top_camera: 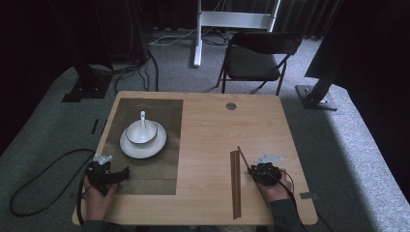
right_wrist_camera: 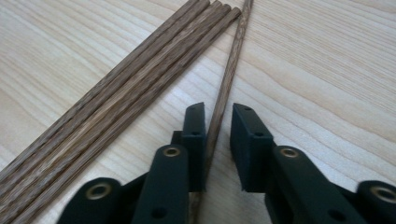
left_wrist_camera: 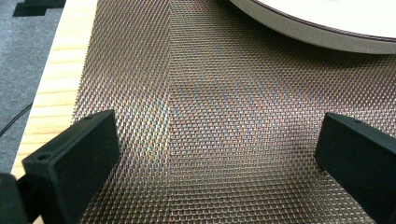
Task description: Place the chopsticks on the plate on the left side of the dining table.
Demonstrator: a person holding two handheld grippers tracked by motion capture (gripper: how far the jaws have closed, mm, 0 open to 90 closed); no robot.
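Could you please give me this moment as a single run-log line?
right gripper: fingers straddling single chopstick, gap remains | chopstick bundle: beside it on table | left gripper: open over mat, near plate

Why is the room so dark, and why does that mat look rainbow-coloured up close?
High view: light falls on the table alone, the surroundings nearly black. Left gripper view: the woven mat shimmers with colour ripples, a camera artefact. Right gripper view: evenly lit, the single chopstick sharp between the right claw jaws.
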